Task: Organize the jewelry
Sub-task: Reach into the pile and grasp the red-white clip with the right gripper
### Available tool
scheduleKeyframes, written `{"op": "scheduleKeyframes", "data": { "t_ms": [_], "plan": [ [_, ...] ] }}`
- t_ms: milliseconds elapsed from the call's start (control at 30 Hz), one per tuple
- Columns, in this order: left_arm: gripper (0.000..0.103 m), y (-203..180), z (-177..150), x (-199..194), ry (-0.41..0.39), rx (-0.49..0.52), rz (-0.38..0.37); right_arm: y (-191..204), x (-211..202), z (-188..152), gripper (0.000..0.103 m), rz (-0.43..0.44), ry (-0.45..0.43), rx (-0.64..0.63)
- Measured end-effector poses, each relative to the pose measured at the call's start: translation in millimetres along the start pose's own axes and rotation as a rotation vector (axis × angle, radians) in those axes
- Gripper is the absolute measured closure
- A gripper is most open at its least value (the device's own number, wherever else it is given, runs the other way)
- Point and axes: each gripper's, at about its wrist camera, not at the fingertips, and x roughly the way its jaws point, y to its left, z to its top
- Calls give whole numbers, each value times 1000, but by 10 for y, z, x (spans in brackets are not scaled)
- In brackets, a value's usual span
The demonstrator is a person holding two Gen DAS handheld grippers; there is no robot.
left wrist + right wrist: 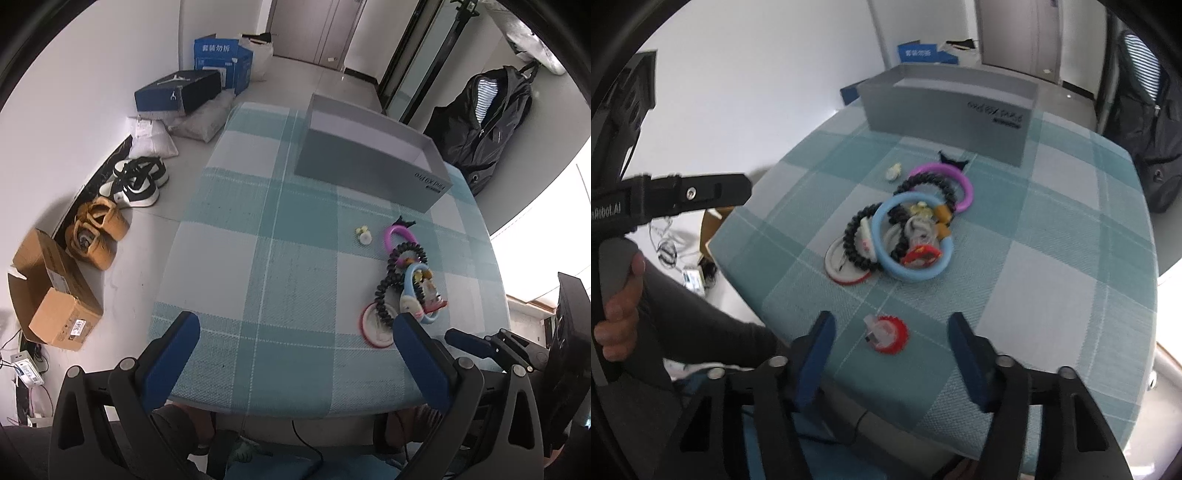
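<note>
A tangle of jewelry lies on the checked tablecloth (1052, 266): a blue ring (916, 275), a purple ring (967, 188), black beaded bracelets (923, 180) and a red-rimmed round disc (836, 271). A small red toothed piece (899, 341) lies apart, nearer the table's front edge. My right gripper (891, 328) straddles that piece with its pads clear of it on both sides. My left gripper (295, 328) stands wide open over bare cloth, left of the blue ring (408, 277) and the disc (373, 328). An open grey box (369, 162) stands behind the pile.
A small pale charm (364, 234) and a black bow-shaped clip (951, 159) lie in front of the box. Beside the table on the floor are shoes (136, 181), cardboard boxes (55, 295) and shoe boxes. A black jacket (487, 125) hangs at the right. A person's hand (620, 314) grips the left handle.
</note>
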Motion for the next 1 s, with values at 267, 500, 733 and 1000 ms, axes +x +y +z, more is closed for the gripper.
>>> {"op": "scheduleKeyframes", "data": {
  "t_ms": [267,500,733,1000],
  "plan": [
    [1,15,4,91,37,25,9,68,26,-7,72,-34,11,-63],
    [1,25,-25,155,68,44,-8,2,-12,15,86,-5,3,-33],
    [1,-142,37,122,39,75,-69,-98,-148,41,86,-18,-31,25],
    [1,-335,168,197,45,94,-86,-320,-406,102,86,-21,-105,121]
  ]
}}
